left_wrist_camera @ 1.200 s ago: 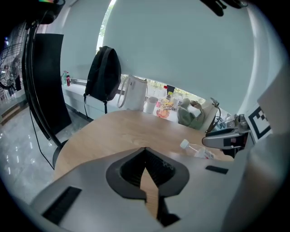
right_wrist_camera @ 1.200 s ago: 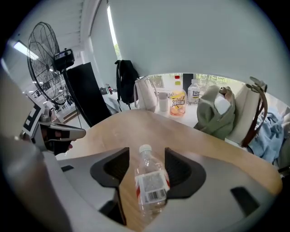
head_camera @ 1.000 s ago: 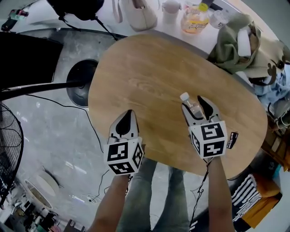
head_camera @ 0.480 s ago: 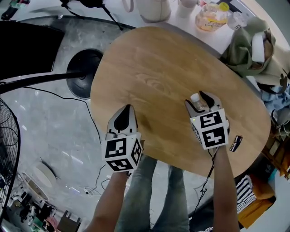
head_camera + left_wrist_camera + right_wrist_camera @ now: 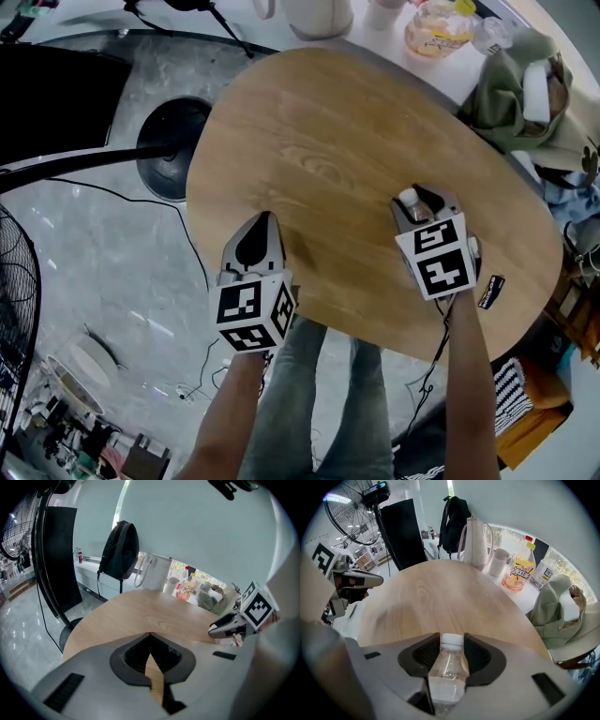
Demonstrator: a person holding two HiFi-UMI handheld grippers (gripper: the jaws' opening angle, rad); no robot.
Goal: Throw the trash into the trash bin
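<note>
A clear plastic bottle (image 5: pixel 409 199) with a white cap (image 5: pixel 452 640) is at the right side of the oval wooden table (image 5: pixel 328 122). My right gripper (image 5: pixel 418 201) points steeply down over it. Its jaws have just been closing, and the pads now press on the bottle's body (image 5: pixel 447 667) on both sides. My left gripper (image 5: pixel 265 218) hovers over the table's near-left edge; it is shut with nothing in it (image 5: pixel 150 635). No trash bin shows clearly in any view.
A black round stand base (image 5: pixel 169 150) sits on the floor left of the table. A yellow drink jug (image 5: pixel 433 23), a cup and a green bag (image 5: pixel 516 94) lie beyond the far edge. A small black tag (image 5: pixel 485 292) lies at the near-right edge. A fan (image 5: pixel 19 300) stands at the left.
My right gripper has sunk over the bottle and tipped steeper, and its jaws have narrowed onto it. The left gripper has shifted only slightly.
</note>
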